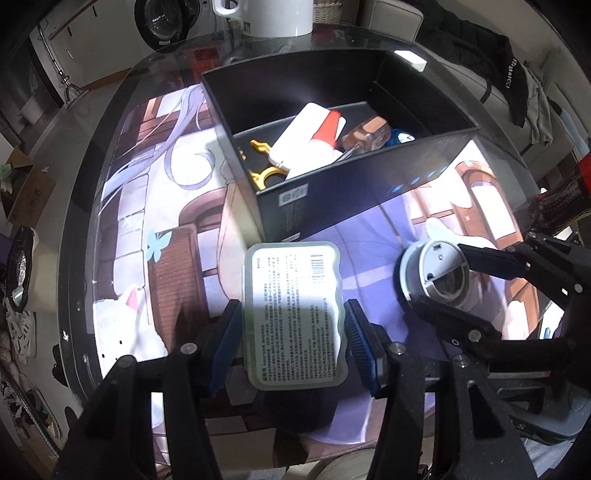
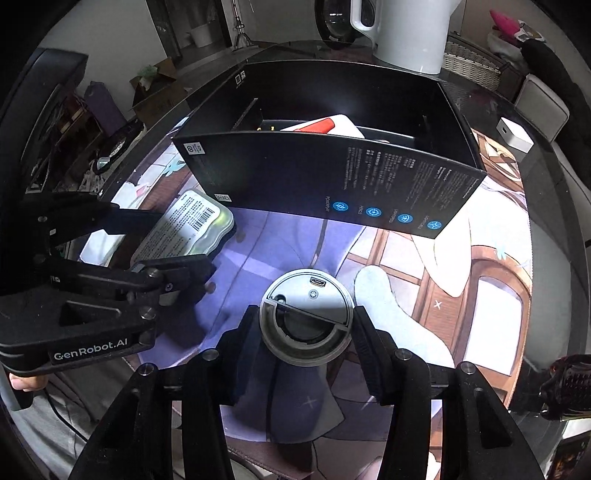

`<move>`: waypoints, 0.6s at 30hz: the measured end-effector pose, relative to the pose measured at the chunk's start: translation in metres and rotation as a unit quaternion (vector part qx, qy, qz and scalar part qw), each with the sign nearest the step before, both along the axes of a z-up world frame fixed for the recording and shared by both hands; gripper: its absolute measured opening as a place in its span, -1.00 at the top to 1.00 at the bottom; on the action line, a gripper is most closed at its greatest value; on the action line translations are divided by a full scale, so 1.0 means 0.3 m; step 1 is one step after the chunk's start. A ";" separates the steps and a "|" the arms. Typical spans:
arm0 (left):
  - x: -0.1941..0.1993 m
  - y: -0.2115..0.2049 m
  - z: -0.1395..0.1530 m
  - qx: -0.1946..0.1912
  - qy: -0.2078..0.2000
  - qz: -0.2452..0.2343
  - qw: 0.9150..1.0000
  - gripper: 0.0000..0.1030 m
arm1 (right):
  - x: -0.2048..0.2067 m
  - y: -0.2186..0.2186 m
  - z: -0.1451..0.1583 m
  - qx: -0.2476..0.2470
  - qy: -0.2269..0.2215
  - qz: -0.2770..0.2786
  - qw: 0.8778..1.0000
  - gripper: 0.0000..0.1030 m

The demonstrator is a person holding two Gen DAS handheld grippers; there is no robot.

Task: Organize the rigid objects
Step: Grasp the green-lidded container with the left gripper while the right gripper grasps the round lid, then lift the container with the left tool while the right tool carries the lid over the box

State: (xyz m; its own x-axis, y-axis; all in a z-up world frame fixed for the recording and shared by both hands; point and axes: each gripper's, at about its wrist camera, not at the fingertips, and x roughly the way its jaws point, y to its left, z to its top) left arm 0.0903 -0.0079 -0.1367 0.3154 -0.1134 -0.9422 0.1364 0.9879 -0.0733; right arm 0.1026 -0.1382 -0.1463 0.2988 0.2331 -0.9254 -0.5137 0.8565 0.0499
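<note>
My left gripper (image 1: 293, 325) is shut on a flat translucent plastic case (image 1: 293, 314) with a printed label, held above the mat in front of the black box (image 1: 354, 199); the case also shows in the right wrist view (image 2: 188, 229). My right gripper (image 2: 304, 325) is shut on a round silver device (image 2: 306, 317) with a port on its face; it also shows in the left wrist view (image 1: 436, 273). The black box (image 2: 332, 177) holds a white and red pack (image 1: 314, 136), yellow clips (image 1: 264, 162), a clear bottle (image 1: 365, 134) and a blue item (image 1: 400, 137).
A printed anime mat (image 1: 166, 206) covers the round glass table. A white kettle (image 2: 410, 29) stands behind the box. A small white cube (image 2: 515, 138) lies at the right on the table. Clothes hang over a chair (image 1: 509, 85) at the far right.
</note>
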 end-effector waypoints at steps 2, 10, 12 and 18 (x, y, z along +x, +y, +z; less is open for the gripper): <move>-0.010 -0.008 0.023 -0.009 -0.008 0.001 1.000 -0.05 | 0.002 -0.006 0.020 0.008 -0.010 -0.003 1.000 0.04; -0.045 -0.003 0.105 -0.024 -0.056 0.005 0.998 -0.06 | 0.001 -0.050 0.121 0.063 -0.055 -0.027 0.996 0.04; -0.051 -0.014 0.126 -0.017 -0.072 -0.004 0.997 -0.06 | -0.005 -0.074 0.156 0.080 -0.076 -0.032 0.993 0.04; -0.083 -0.027 0.203 -0.004 -0.130 -0.005 0.991 -0.06 | -0.022 -0.102 0.242 0.108 -0.132 -0.042 0.984 0.04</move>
State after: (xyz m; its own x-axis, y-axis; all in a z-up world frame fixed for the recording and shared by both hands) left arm 0.0653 -0.0160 -0.0759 0.5471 -0.1247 -0.8277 0.1606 0.9861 -0.0424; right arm 0.0961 -0.1687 -0.0739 0.5486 0.3810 -0.7442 -0.4619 0.8801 0.1101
